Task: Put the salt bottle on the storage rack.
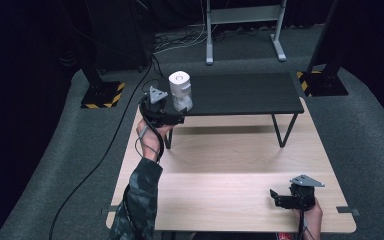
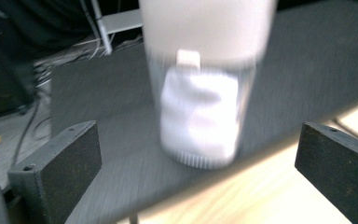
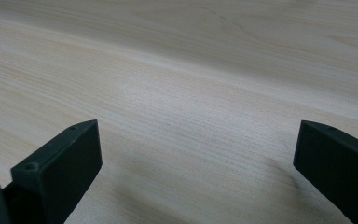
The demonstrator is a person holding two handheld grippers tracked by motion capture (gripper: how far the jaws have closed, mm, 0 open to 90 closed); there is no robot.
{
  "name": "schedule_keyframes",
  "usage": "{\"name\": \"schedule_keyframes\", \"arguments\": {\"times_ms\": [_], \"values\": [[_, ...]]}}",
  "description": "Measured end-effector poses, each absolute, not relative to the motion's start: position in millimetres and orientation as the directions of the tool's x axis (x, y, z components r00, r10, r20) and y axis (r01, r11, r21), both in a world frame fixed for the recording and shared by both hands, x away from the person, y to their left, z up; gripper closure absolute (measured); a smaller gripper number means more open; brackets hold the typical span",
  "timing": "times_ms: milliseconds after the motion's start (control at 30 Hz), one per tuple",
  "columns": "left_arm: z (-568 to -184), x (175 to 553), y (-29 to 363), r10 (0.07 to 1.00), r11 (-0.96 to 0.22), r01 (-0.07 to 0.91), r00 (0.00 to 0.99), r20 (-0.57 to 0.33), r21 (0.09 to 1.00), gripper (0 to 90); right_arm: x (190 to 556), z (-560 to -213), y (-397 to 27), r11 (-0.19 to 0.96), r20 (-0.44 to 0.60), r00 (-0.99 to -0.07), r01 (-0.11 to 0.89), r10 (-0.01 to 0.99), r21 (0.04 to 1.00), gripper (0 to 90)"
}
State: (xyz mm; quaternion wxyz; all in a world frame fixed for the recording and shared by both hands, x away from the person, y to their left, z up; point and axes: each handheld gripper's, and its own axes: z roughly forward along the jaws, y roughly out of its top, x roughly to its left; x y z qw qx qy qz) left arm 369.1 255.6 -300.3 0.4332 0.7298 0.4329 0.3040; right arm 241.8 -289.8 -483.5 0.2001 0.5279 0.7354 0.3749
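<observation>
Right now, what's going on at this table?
A person holds a gripper in each hand at a light wooden table. The left gripper is up at the near left corner of a low black shelf, jaws open, facing a white cylindrical container with a white lid that stands on that corner. The left gripper view is blurred, but the container sits beyond the jaws, not between them. The right gripper is open, low over bare wood near the table's front right.
</observation>
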Motion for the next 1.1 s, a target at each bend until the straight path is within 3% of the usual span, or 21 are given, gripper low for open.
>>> {"name": "schedule_keyframes", "arguments": {"times_ms": [200,400,633,833,1100], "values": [[-340.5,333.5,264.1,0.892,-0.257,0.396,0.449,0.058,0.882,0.0,241.4,-483.9,-290.3,0.158,0.103,-0.361,0.625,0.927,0.765,0.0],[-407.6,293.1,271.8,0.889,-0.215,0.429,0.457,-0.005,0.877,0.0,242.2,-483.5,-290.4,0.160,0.105,-0.363,0.628,0.926,0.761,0.0],[-463.0,273.5,273.7,0.877,-0.207,0.532,0.473,-0.085,0.821,0.0,242.3,-484.1,-291.1,0.158,0.107,-0.364,0.626,0.925,0.763,0.0],[-480.7,276.1,277.4,0.876,-0.192,0.604,0.461,-0.143,0.773,0.0,243.0,-484.1,-292.8,0.150,0.117,-0.362,0.631,0.925,0.762,0.0],[-475.8,284.0,265.0,0.870,-0.268,0.611,0.485,-0.085,0.745,1.5,242.7,-484.4,-292.9,0.155,0.114,-0.368,0.626,0.923,0.764,0.1]]}}
